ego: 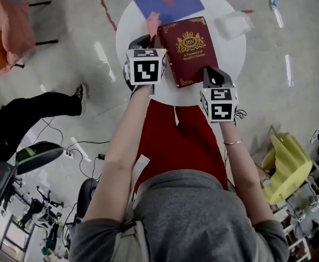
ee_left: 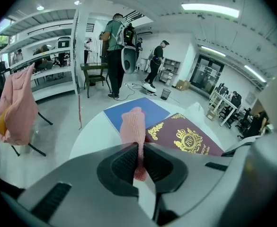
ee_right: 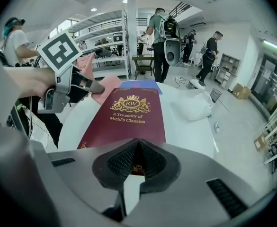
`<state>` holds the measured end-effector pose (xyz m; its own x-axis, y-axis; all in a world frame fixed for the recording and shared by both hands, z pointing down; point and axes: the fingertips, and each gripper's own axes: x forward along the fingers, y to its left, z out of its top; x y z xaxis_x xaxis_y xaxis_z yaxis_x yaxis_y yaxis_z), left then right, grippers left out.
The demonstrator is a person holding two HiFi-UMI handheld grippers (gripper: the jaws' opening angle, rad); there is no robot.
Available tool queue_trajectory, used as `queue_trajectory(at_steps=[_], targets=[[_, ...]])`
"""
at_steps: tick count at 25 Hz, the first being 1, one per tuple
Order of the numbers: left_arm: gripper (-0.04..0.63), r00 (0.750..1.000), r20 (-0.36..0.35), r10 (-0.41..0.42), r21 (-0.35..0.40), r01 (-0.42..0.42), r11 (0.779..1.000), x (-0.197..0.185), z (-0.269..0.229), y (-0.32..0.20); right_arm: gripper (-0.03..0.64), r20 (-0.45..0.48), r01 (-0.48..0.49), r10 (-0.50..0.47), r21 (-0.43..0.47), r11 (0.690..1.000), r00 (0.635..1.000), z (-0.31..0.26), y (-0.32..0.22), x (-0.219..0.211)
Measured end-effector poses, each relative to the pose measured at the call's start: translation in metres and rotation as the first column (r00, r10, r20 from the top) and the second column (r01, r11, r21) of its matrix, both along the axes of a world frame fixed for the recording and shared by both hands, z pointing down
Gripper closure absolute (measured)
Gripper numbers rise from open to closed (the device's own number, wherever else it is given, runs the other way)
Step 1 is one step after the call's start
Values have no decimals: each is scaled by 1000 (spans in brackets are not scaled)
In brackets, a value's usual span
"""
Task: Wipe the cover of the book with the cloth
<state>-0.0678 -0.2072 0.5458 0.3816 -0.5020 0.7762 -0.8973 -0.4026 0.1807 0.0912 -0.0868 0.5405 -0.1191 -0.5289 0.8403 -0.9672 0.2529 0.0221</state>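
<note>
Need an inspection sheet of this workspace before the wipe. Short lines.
Surface: round white table.
Job's things: maroon book lies flat, cover up; pink cloth is beside its far left corner.
Clutter: blue folder at the far edge; clear plastic bag right of the book.
Grippers: left claw shut on the cloth; right claw shut, tips at the book's near edge.
Cables: black leads on the floor, left side.
Surroundings: pink garment on a chair, shelving, people standing beyond.

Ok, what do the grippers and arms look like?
The left gripper and right gripper have grey bodies, black ribbed pads, each topped by a white cube with black square markers. No cables visible. Bare forearms, grey top, bracelet on right wrist.
</note>
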Motion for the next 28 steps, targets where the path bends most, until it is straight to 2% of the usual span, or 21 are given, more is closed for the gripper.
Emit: queue_trajectory(at_steps=[5, 12, 18, 28], targets=[[561, 999, -20, 48, -12, -48, 999, 17, 2, 12, 588, 1, 6, -6, 0, 1000, 1000, 1, 1, 0], [561, 997, -46, 70, -47, -72, 996, 31, 4, 41, 588, -2, 11, -11, 7, 1000, 1000, 3, 2, 1], [561, 995, -75, 64, -79, -70, 994, 33, 6, 70, 588, 5, 15, -15, 9, 1000, 1000, 3, 5, -2], [561, 995, -80, 60, -101, -68, 993, 40, 3, 115, 588, -1, 24, -24, 25, 999, 1000, 1, 11, -6]])
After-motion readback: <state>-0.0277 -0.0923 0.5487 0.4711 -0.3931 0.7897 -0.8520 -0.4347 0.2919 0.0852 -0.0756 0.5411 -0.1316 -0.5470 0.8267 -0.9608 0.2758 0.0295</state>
